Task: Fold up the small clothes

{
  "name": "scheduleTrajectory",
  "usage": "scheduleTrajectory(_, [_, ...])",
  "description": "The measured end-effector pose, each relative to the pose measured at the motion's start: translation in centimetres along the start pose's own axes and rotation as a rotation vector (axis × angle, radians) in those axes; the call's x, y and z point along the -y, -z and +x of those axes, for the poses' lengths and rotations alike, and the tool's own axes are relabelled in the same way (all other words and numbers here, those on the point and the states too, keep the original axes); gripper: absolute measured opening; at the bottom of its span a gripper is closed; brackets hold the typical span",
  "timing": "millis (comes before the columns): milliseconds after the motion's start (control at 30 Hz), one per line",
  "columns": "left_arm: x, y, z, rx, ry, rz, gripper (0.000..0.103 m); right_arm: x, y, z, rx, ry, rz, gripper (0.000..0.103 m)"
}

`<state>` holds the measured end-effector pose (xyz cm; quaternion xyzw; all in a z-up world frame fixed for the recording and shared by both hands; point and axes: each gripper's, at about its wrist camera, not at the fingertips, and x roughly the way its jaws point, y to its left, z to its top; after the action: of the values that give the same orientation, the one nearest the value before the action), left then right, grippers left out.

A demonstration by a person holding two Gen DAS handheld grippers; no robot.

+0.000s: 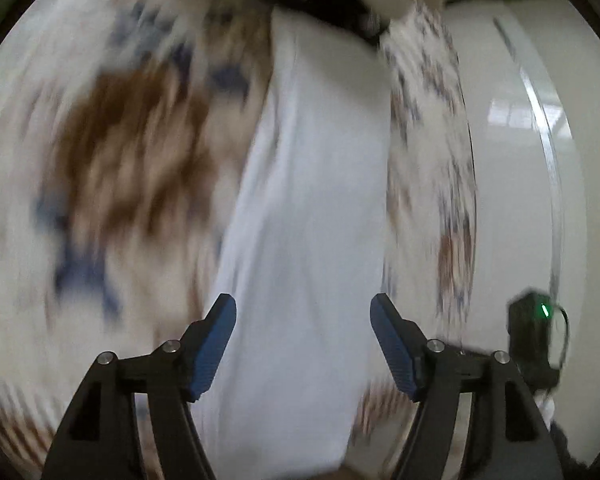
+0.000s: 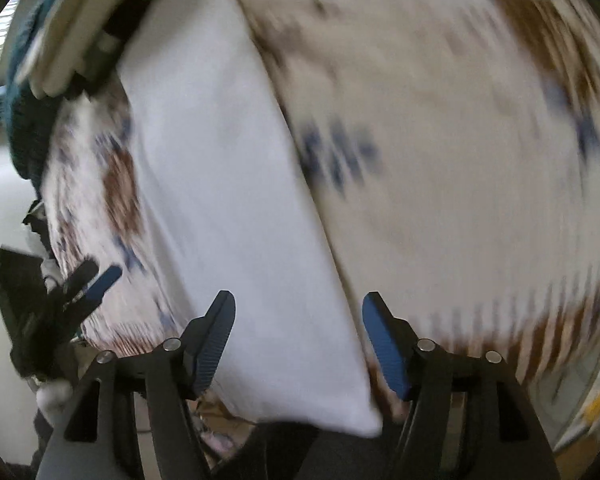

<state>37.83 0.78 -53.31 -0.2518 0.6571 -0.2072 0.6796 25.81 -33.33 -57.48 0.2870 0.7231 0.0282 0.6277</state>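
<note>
A white cloth (image 1: 308,208) lies as a long folded strip on a patterned cream, brown and blue table cover (image 1: 132,152). Both views are blurred by motion. My left gripper (image 1: 303,344) is open, its blue pads on either side of the strip's near end, not touching it. My right gripper (image 2: 298,340) is open over the same white cloth (image 2: 228,184), near its lower corner. The left gripper also shows at the left edge of the right wrist view (image 2: 96,284).
The patterned cover (image 2: 460,160) fills most of both views. A stack of cream and dark items (image 2: 80,32) sits at the cloth's far end. A white glossy floor (image 1: 520,160) lies beyond the table edge on the right. A black device with a green light (image 1: 534,332) shows there.
</note>
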Motion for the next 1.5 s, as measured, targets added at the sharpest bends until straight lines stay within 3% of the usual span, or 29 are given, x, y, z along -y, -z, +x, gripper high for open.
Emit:
scheduleTrajectory(67, [1.0, -5.3, 1.5, 0.062, 0.005, -0.006, 0.067, -1.6, -4.5, -0.7, 0.039, -0.004, -0.047, 0.072])
scheduleTrajectory(267, [0.6, -16.4, 6.1, 0.103, 0.006, 0.003, 0.067, -3.9, -19.7, 1.1, 0.087, -0.095, -0.106, 0.072])
scheduleTrajectory(433, [-0.4, -20.9, 10.6, 0.07, -0.013, 0.031, 0.067, -5.7, -29.1, 5.2, 0.044, -0.114, -0.164, 0.072])
scheduleTrajectory(600, [-0.8, -21.9, 11.7, 0.124, 0.014, 0.025, 0.064, -7.5, -33.8, 8.4, -0.005, -0.19, -0.18, 0.073])
scheduleTrajectory(633, [-0.4, -22.0, 11.8, 0.141, 0.024, 0.037, 0.06, -7.8, -34.2, 8.4, -0.005, -0.212, -0.183, 0.073])
scheduleTrajectory(667, [-0.2, -22.1, 11.9, 0.146, 0.029, 0.041, 0.038, -8.3, -34.6, 8.5, -0.004, -0.239, -0.187, 0.065])
scheduleTrajectory(700, [-0.2, -22.1, 12.0, 0.14, 0.032, 0.044, 0.013, -8.6, -34.9, 8.5, -0.002, -0.256, -0.191, 0.041])
scheduleTrajectory(767, [-0.2, -21.9, 12.2, 0.132, 0.054, 0.06, 0.012, -9.5, -35.0, 8.4, 0.019, -0.233, -0.214, 0.013])
scheduleTrajectory(833, [0.4, -21.7, 11.8, 0.138, 0.052, 0.084, 0.011, -10.5, -34.6, 7.8, 0.043, -0.218, -0.254, 0.005])
scheduleTrajectory(1133, [3.5, -18.6, 5.9, 0.2, 0.111, 0.167, 0.01, -13.5, -29.5, 2.9, 0.146, -0.251, -0.353, 0.003])
scheduleTrajectory(1333, [4.1, -12.3, 0.5, 0.19, 0.151, 0.188, 0.012, -13.8, -21.4, -1.2, 0.182, -0.283, -0.438, 0.003])
scheduleTrajectory(1367, [3.9, -10.6, -0.1, 0.167, 0.162, 0.172, 0.016, -13.6, -19.5, -1.5, 0.176, -0.285, -0.448, 0.003])
scheduleTrajectory(1433, [2.8, -7.5, -1.4, 0.129, 0.149, 0.141, 0.037, -12.3, -16.1, -2.0, 0.119, -0.281, -0.473, 0.008])
scheduleTrajectory(1467, [1.9, -5.4, -2.0, 0.106, 0.15, 0.114, 0.059, -11.7, -14.3, -1.8, 0.082, -0.262, -0.484, 0.012])
scheduleTrajectory(1500, [1.2, -3.8, -2.4, 0.093, 0.148, 0.09, 0.069, -11.1, -12.7, -1.5, 0.047, -0.245, -0.493, 0.026])
